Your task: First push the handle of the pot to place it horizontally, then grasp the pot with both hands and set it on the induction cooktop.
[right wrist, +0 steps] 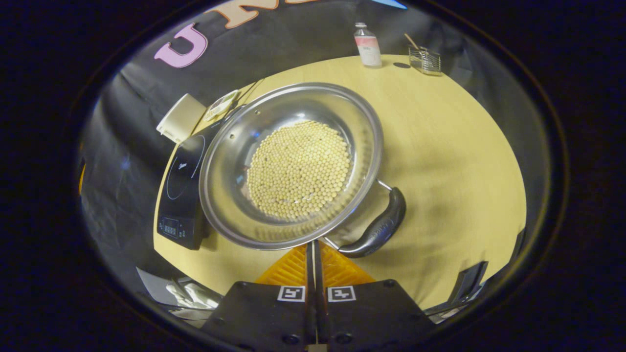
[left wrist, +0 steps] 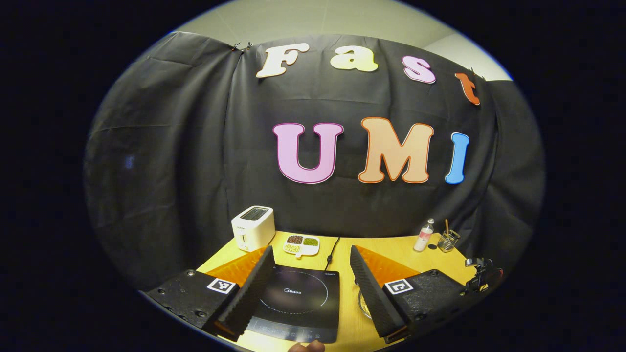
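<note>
Holding a layer of pale round beans (right wrist: 299, 170), the pot (right wrist: 291, 164) sits on the table (right wrist: 450, 161) just right of the cooktop (right wrist: 182, 195), its rim overlapping the cooktop's right edge in the right gripper view. Its handle (right wrist: 377, 226) juts from the near right of the rim, its long axis slanting from the table's near edge up toward the right.

The right gripper (right wrist: 313, 254) has its jaws pressed together with nothing between them, tips at the pot's near rim beside the handle's root.

The left gripper (left wrist: 313, 288) has its jaws spread wide, above the cooktop (left wrist: 297, 300).

At the table's far edge stand a toaster (left wrist: 252, 227), a divided dish (left wrist: 301, 245) of brown, green and pale grains, a bottle (left wrist: 424, 235) and a glass (left wrist: 448, 240) with a stick in it.
</note>
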Motion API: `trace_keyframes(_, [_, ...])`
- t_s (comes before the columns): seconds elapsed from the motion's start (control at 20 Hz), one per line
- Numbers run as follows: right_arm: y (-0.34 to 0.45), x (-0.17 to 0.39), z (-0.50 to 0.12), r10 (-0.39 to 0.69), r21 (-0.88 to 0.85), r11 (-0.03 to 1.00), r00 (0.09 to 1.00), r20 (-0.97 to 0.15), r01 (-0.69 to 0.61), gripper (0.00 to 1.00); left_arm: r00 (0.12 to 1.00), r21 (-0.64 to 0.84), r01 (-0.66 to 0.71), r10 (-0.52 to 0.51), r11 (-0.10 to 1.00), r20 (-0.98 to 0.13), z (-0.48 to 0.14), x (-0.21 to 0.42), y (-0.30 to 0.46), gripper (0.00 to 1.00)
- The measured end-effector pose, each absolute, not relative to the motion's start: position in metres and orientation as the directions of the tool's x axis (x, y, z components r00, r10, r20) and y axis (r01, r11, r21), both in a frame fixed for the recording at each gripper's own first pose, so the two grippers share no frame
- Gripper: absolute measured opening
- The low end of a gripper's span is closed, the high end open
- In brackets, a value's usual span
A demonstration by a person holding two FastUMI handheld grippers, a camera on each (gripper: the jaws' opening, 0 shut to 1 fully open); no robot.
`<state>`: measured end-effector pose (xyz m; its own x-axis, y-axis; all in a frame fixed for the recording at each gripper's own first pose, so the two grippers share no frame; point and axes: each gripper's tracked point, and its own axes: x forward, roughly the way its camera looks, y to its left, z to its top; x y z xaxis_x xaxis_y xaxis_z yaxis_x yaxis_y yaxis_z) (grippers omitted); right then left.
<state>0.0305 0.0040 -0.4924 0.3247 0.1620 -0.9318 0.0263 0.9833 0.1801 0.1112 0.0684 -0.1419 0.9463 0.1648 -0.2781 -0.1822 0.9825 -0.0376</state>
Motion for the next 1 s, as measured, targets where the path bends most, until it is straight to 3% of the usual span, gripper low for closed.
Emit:
trace_keyframes(0.15, [-0.013, 0.04, -0.495, 0.156, 0.166, 0.986, 0.322, -0.934, 0.003, 0.03, 0.942, -0.028, -0.197, 0.182, 0.98, -0.282, -0.141, 0.113, 0.057, 0.91])
trace_keyframes(0.2, [-0.019, 0.045, -0.496, 0.154, 0.162, 0.987, 0.322, -0.934, 0.0, 0.03, 0.941, -0.023, -0.2, 0.186, 0.979, -0.283, -0.14, 0.114, 0.053, 0.99])
trace_keyframes(0.25, [-0.024, 0.048, -0.498, 0.156, 0.165, 0.986, 0.323, -0.933, -0.001, 0.03, 0.94, -0.016, -0.203, 0.19, 0.979, -0.284, -0.141, 0.114, 0.049, 0.99])
trace_keyframes(0.3, [-0.028, 0.052, -0.498, 0.16, 0.167, 0.986, 0.324, -0.933, -0.004, 0.03, 0.939, -0.008, -0.205, 0.195, 0.979, -0.284, -0.139, 0.114, 0.044, 0.95])
trace_keyframes(0.35, [-0.034, 0.055, -0.498, 0.159, 0.165, 0.986, 0.327, -0.932, -0.008, 0.0, 0.938, -0.001, -0.207, 0.199, 0.978, -0.283, -0.138, 0.115, 0.039, 0.95])
trace_keyframes(1.0, [-0.07, 0.102, -0.503, 0.147, 0.097, 0.984, 0.37, -0.917, -0.149, 0.02, 0.928, 0.073, -0.216, 0.228, 0.974, -0.294, -0.124, 0.112, 0.012, 0.93])
